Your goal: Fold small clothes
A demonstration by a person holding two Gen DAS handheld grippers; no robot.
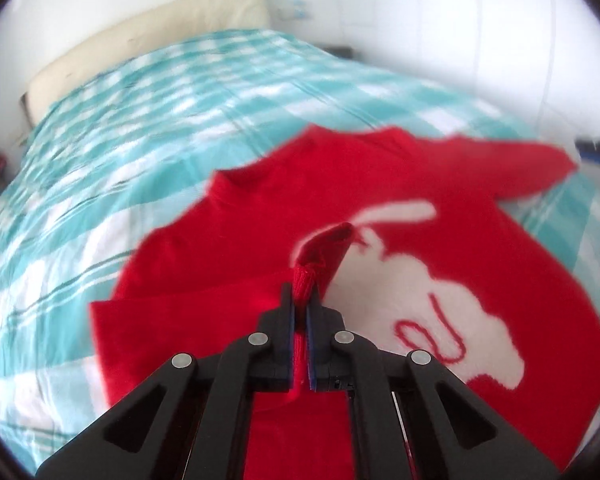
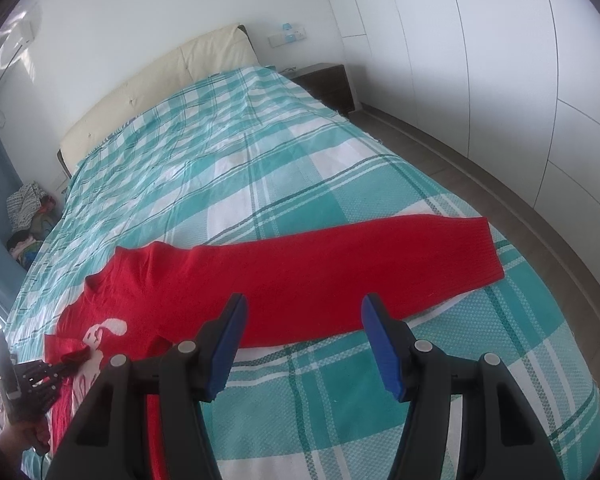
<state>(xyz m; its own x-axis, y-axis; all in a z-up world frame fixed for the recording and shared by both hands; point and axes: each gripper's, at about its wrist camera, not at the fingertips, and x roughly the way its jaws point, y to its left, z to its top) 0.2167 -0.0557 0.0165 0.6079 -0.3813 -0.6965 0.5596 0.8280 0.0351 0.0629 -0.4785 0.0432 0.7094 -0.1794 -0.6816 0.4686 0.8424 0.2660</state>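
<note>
Left wrist view: the left gripper (image 1: pixel 302 300) has its fingers (image 1: pixel 287 312) clamped together on a bunched red cuff (image 1: pixel 305 282), the end of the sweater's near sleeve, which is lifted off the body of the garment and carried over the white figure (image 1: pixel 432 300) knitted into the front. That hold makes sense for a fold: pinching the sleeve at its end lets the whole sleeve be swung across the chest in one go, with the shoulder acting as the hinge.

The red sweater (image 2: pixel 204 288) lies front up on the bed (image 2: pixel 228 168), close to the foot edge nearest the cameras, collar toward the headboard (image 2: pixel 148 84). The checked cover beneath it looks smooth there, a fair surface for folding.

In the right wrist view the other sleeve (image 2: pixel 364 264) is stretched out flat toward the bed's right-hand edge, its cuff end close to that edge. It appears laid straight so it can be folded in the same way. The right gripper (image 2: pixel 304 340) hangs just above the middle of that sleeve with its blue-padded fingers (image 2: pixel 380 344) apart and nothing between them, seemingly waiting its turn rather than pinning anything; whether it touches the cloth I cannot tell.

At the lower left of this view the left gripper shows again, held by a person's hand (image 2: pixel 20 440), with red cloth bunched at its tip.

My reading is that the fold is at an early stage: one sleeve being brought in, the other and the body not yet folded.
</note>
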